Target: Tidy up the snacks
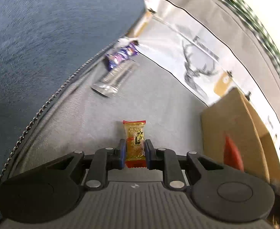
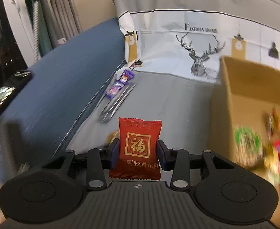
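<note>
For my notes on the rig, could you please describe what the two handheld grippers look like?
Both look alike. The left gripper and the right gripper have matte black bodies with a ribbed grey top plate bearing a small crosshair mark, two round black discs at the sides, black linkage arms with silver pivot pins, and blue pads on the fingers. No cables, hands or sleeves are visible.

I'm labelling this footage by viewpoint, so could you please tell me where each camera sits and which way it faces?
Left wrist: on the left gripper, looking down along its fingers at the grey sheet; the gripper pinches a gold snack.
Right wrist: on the right gripper, facing the deer pillow; it pinches a red packet.
Shared: purple snack, cardboard box, blue cushion, pillow.
</note>
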### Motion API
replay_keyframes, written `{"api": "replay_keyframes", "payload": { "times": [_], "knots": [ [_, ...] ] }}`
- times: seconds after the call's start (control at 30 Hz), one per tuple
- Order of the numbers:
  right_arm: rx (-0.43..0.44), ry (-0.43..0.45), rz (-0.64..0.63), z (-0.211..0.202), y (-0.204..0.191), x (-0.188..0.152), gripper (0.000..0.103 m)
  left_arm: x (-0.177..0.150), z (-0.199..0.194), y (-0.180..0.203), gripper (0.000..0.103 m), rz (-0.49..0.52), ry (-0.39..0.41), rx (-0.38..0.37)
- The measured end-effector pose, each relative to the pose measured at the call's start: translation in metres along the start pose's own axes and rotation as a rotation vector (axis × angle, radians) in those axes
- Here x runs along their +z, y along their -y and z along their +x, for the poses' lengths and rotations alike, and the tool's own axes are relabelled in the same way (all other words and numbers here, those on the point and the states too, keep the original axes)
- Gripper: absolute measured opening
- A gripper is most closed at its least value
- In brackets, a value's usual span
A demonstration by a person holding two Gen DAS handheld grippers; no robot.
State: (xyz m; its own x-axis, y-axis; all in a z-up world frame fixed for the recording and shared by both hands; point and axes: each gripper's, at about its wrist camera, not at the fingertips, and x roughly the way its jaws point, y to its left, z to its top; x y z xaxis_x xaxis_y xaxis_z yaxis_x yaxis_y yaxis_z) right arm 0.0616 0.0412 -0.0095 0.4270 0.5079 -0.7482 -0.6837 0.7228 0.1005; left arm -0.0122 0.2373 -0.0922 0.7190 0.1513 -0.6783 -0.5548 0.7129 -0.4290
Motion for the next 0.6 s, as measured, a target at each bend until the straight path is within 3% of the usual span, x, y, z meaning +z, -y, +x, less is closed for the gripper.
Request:
{"api": "replay_keyframes", "payload": {
  "times": [0.23,0.5,0.6],
  "knots": [
    [0.023,-0.003,0.061,-0.03,0.001,-0.07,0.043,-0.012,-0.028,0.016,0.022,0.073,-0.078,-0.055],
    [0.003,-0.043,0.058,-0.017,0.005,-0.098,0.043,-0.036,-0.053,0.019,0.022,0.101,-0.114,-0.127],
    [-0.011,-0.053,0.074,-0.011,0.01,-0.101,0.043,-0.041,-0.05,0.023,0.022,0.124,-0.117,-0.1]
  ]
}}
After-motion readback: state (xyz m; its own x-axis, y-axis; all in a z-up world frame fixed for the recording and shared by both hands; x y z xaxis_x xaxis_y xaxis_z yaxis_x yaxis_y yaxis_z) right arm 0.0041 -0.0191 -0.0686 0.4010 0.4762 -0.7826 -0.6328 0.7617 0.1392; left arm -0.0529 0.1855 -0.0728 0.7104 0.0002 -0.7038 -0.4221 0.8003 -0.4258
